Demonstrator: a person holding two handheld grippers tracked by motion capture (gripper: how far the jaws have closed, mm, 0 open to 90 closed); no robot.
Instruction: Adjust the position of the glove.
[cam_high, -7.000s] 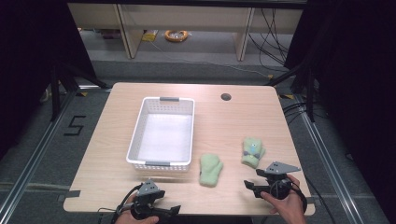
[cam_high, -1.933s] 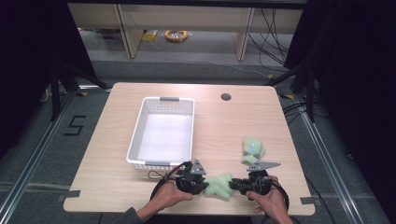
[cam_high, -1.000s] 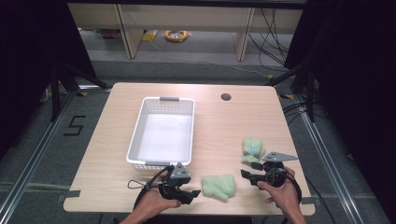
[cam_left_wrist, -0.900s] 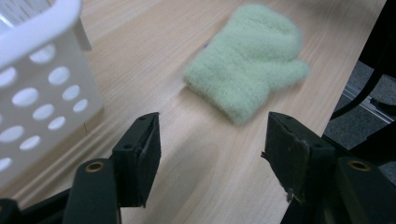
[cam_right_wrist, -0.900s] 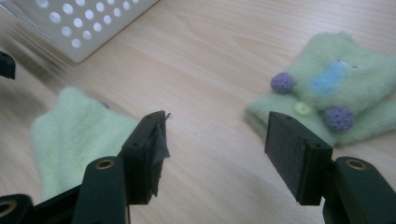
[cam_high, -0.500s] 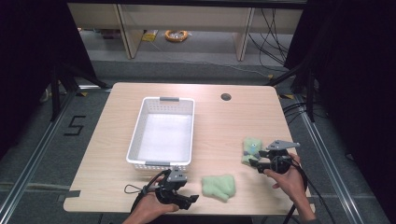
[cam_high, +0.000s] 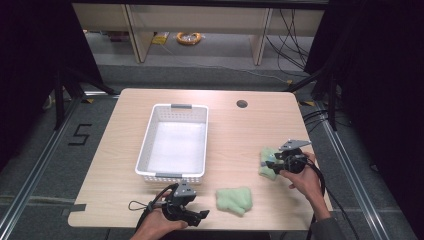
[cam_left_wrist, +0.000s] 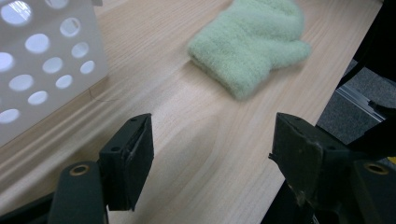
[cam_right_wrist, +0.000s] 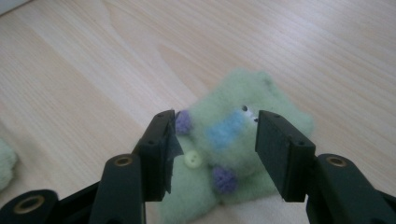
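The right tool hangs just over a green mitten decorated with purple pompoms, a blue patch and a button. Its jaws stand apart on either side of the mitten's middle, with nothing gripped between them. That straddle looks like the set-up for a pinch: the soft, bunched part lies right under the gap, so closing and lifting should catch enough fabric. In the high view this tool sits at the mitten's right-hand edge, near the right edge of the table.

The left tool is wide open and holds nothing. Ahead of it, and a little to its right, lies a second, plain green mitten, flat on the wood (neatly laid, thumb out to one side), well clear of the jaws. Ahead and to its left is the perforated wall of a white basket. From above, this tool rests low by the near table edge, the plain mitten just beside it and the basket just beyond. The basket seems the likely home for both mittens, which would explain why the left hand waits near it.
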